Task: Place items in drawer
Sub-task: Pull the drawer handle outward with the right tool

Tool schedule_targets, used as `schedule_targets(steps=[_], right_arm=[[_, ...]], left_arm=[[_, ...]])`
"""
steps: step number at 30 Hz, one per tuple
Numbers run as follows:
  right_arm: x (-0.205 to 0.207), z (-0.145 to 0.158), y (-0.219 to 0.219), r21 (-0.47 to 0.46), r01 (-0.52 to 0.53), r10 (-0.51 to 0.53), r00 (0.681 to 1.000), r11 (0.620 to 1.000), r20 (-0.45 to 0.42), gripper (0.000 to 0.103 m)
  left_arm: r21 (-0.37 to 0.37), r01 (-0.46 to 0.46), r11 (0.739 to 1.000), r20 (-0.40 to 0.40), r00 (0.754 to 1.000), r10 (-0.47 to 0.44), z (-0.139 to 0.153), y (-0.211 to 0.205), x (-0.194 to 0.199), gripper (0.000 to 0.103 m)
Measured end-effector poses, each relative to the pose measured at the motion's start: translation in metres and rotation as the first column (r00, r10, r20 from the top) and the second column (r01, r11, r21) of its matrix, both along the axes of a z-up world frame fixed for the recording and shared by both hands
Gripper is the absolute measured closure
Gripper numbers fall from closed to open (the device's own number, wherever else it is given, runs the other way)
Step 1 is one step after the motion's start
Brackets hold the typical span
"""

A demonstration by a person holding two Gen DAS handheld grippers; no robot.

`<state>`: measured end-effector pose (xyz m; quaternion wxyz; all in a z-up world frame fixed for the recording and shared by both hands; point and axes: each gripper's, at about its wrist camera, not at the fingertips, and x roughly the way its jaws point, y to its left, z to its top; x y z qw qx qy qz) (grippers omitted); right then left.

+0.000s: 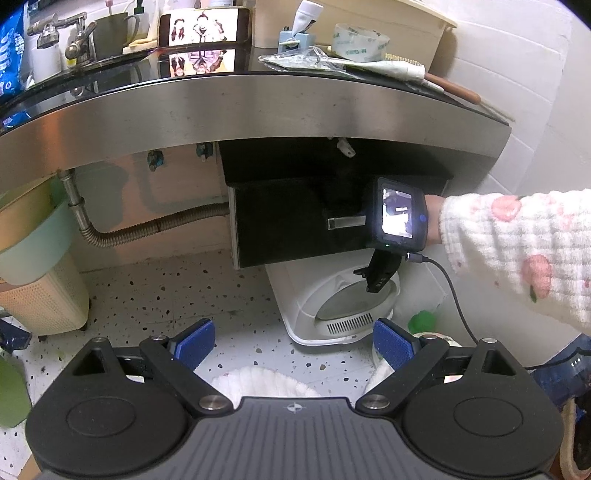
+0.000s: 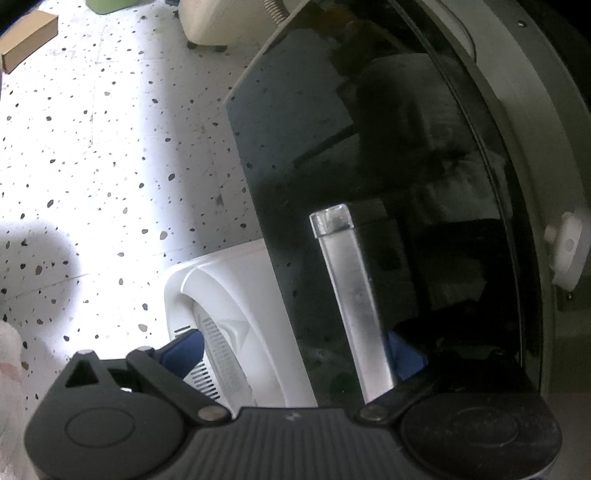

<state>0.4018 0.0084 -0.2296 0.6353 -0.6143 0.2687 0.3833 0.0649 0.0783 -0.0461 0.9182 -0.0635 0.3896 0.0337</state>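
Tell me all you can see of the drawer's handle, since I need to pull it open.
The handle is a flat, straight metal bar, silver and dull, mounted on the glossy black drawer front under the steel counter edge. It lies horizontal on the front, right of centre. The right tool is open and straddles it, one blue pad on each side; whether they touch it is unclear.

Black glossy countertop (image 1: 110, 79) w/ steel front edge, top of left-wrist frame: carries green mug (image 1: 110, 33), phone (image 1: 204, 26) w/ lit screen, tape roll (image 1: 360, 41), crumpled plastic bag (image 1: 306, 61), brush (image 1: 424, 74) at upper right. Speckled terrazzo floor (image 1: 184, 295), centre/lower frame: white appliance (image 1: 332, 306) at centre, cream perforated bin (image 1: 44, 295) at left, green object (image 1: 421, 320) at right. Right-wrist view, upper left: cardboard box (image 2: 27, 40) on the floor.
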Motion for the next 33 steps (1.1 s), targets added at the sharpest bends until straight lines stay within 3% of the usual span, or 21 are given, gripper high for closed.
schedule_targets(steps=[27,33], right_arm=[[-0.022,0.000,-0.012,0.023,-0.031,0.031,0.999,0.999,-0.013,0.000],[-0.039,0.005,-0.022,0.069,-0.027,0.030,0.998,0.997,-0.046,0.000]], left_arm=[[-0.016,-0.002,1.000,0.006,1.000,0.002,0.001,0.001,-0.004,0.010],[-0.025,0.000,1.000,0.012,1.000,0.000,0.001,0.000,-0.002,0.010]])
